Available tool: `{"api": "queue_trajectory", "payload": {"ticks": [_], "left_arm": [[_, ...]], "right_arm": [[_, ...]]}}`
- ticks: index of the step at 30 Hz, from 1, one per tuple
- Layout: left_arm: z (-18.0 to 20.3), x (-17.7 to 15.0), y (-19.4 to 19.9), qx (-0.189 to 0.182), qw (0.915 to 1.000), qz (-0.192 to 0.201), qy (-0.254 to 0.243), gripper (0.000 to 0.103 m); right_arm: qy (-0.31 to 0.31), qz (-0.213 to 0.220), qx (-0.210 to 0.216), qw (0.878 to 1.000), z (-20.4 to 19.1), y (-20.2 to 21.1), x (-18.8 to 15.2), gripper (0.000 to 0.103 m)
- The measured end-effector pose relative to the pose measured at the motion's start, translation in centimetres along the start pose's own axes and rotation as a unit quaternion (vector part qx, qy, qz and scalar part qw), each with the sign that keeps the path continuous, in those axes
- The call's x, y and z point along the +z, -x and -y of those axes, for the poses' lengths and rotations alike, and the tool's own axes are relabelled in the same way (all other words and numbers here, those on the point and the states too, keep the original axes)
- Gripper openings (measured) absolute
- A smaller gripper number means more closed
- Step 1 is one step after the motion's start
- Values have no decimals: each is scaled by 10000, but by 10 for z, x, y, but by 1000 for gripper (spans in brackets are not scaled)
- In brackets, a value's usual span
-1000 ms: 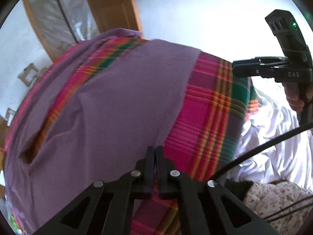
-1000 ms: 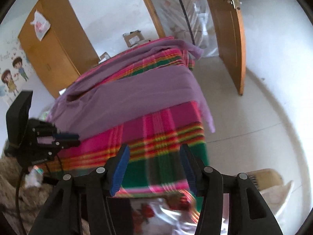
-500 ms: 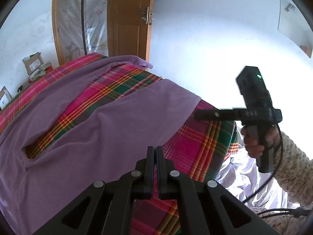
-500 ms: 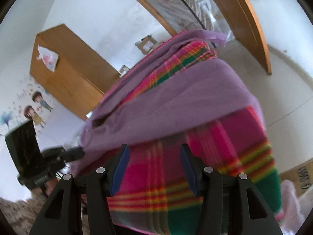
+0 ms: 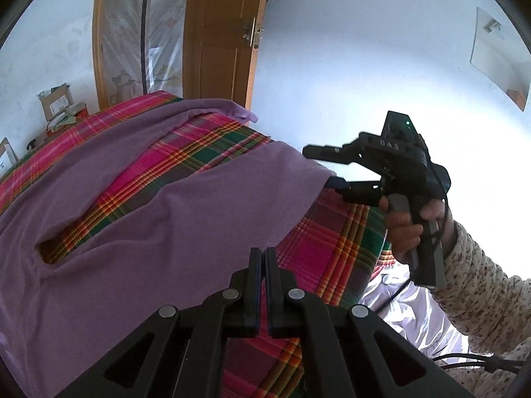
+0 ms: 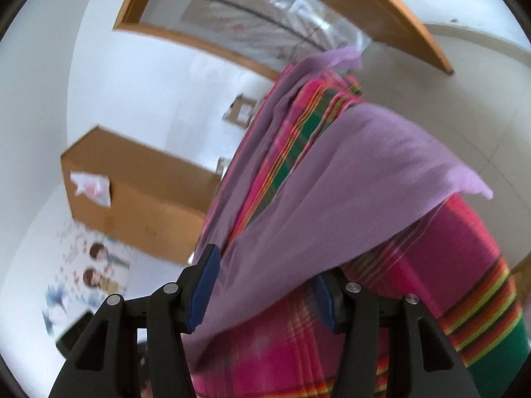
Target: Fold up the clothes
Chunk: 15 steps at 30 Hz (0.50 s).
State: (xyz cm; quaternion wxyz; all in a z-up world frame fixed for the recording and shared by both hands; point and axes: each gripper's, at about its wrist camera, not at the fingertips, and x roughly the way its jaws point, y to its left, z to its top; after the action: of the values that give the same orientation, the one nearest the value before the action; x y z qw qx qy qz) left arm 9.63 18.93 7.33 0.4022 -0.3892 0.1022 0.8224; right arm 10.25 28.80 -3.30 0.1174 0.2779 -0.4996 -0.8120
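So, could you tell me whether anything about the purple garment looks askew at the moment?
Yes. The purple garment lies unevenly: a strip of the plaid bedcover shows through a gap between its layers, and one far corner flips up near the wooden door.

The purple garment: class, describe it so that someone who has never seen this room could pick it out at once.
Start at the wooden door, then drop to the bed under its pink, green and yellow plaid cover. The purple garment is spread across that cover, one corner between the open fingers of the right gripper. It alone is plain and unpatterned, unlike the plaid beneath and the shiny white cloth beside the bed.
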Motion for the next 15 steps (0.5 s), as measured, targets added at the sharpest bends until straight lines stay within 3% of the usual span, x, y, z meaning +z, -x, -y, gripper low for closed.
{"api": "queue_trajectory", "payload": {"ticks": [2, 3, 5, 15], "left_arm": [[0, -1, -3, -30, 10000, -45, 14, 2], [1, -2, -4, -42, 10000, -71, 15, 2], [2, -4, -7, -84, 9999, -129, 1, 2], [5, -17, -27, -306, 9983, -471, 134, 2]], "right_arm": [[-122, 205, -200, 9995, 2, 5, 2, 47], [-156, 298, -321, 9989, 3, 7, 3, 38], [-131, 445, -556, 9974, 4, 14, 4, 6], [461, 813, -1560, 9833, -3, 41, 12, 5]]}}
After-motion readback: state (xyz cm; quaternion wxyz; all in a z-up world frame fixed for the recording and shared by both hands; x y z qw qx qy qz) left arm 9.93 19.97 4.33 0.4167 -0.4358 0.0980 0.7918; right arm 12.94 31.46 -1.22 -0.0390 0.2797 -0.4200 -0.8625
